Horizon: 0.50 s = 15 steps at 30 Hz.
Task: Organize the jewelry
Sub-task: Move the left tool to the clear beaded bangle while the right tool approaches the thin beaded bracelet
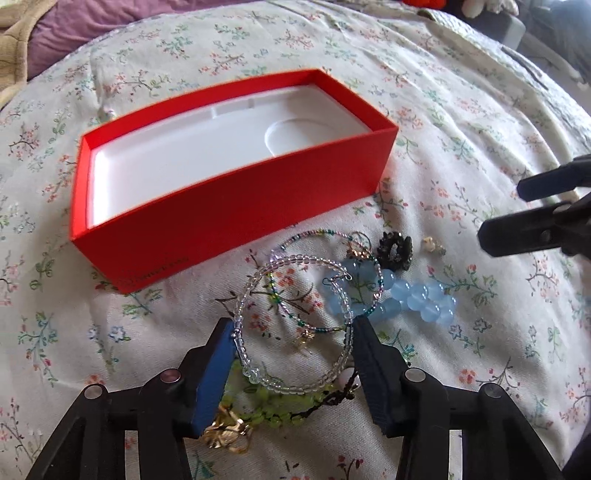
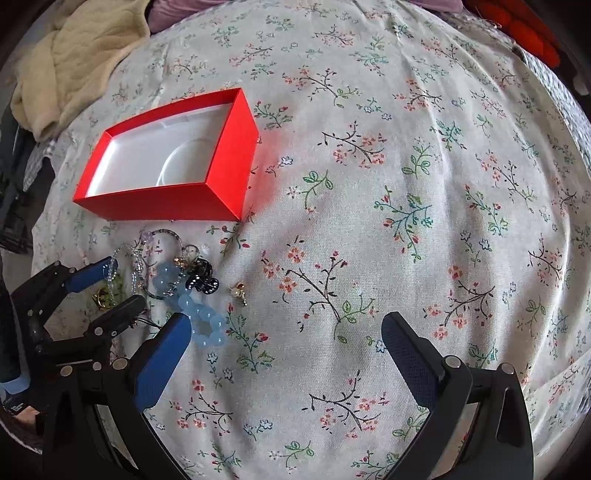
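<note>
An open red box [image 1: 207,221] with a white insert stands on the floral bedspread; it also shows in the right wrist view [image 2: 221,162]. In front of it lies a heap of jewelry: a clear bead coil bracelet [image 1: 291,325], a pale blue bead bracelet [image 1: 413,299], a thin multicolour bead bracelet [image 1: 321,236], a black ring [image 1: 393,251], green beads [image 1: 280,410] and a gold piece [image 1: 229,432]. My left gripper [image 1: 295,332] is closed onto the clear bracelet, a finger touching each side. My right gripper [image 2: 286,328] is open and empty, to the right of the heap.
A small earring [image 2: 240,291] lies right of the heap. A cream blanket [image 2: 74,62] and purple cloth [image 1: 74,26] lie beyond the box. A red item [image 2: 524,33] sits at the far right edge of the bed.
</note>
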### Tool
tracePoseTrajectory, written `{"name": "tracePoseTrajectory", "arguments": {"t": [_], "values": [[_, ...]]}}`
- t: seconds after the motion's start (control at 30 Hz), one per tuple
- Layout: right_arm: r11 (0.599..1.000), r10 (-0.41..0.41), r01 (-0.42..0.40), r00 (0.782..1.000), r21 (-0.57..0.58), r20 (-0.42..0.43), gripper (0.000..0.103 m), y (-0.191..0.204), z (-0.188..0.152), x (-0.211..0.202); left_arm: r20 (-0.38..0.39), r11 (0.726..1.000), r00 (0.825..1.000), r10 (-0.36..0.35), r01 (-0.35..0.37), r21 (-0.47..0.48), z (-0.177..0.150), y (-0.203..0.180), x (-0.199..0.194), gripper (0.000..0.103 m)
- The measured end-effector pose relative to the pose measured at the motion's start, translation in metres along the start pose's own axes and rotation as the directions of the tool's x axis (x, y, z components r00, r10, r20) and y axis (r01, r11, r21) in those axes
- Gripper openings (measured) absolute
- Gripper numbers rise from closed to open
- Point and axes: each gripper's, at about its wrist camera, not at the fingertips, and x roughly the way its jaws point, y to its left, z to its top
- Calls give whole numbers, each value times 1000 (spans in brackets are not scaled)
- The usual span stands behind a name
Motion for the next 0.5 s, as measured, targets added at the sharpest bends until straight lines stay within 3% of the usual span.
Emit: {"name": "tracePoseTrajectory", "arguments": {"t": [0.5], "values": [[979,29,-15,997,-204,69,103,69,11,14,-9,990,996,93,-93,-110,-13,45,-23,54]]}}
